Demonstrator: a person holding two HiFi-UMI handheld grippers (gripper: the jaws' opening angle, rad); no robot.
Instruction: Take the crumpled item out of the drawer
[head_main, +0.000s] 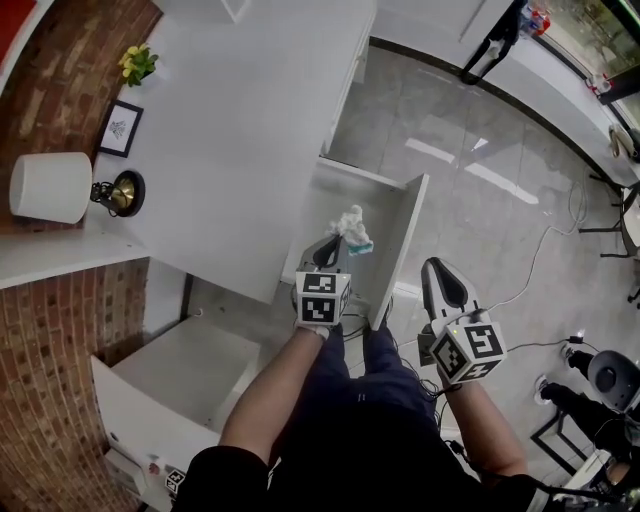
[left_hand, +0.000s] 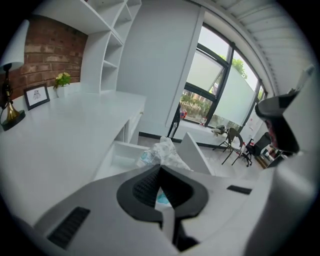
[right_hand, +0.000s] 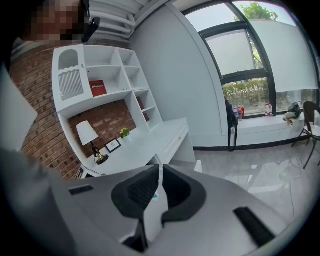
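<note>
I see two open drawers (head_main: 405, 235) and one crumpled wrapper (head_main: 353, 228), pinched by my left gripper (head_main: 338, 243) at its tips; my right gripper (head_main: 440, 275) is closed, empty.

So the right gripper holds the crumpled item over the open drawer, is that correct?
Not quite: it is the left gripper that holds the crumpled item over the open drawer, as the left gripper view shows. The right gripper is shut on nothing, off to the side.
</note>
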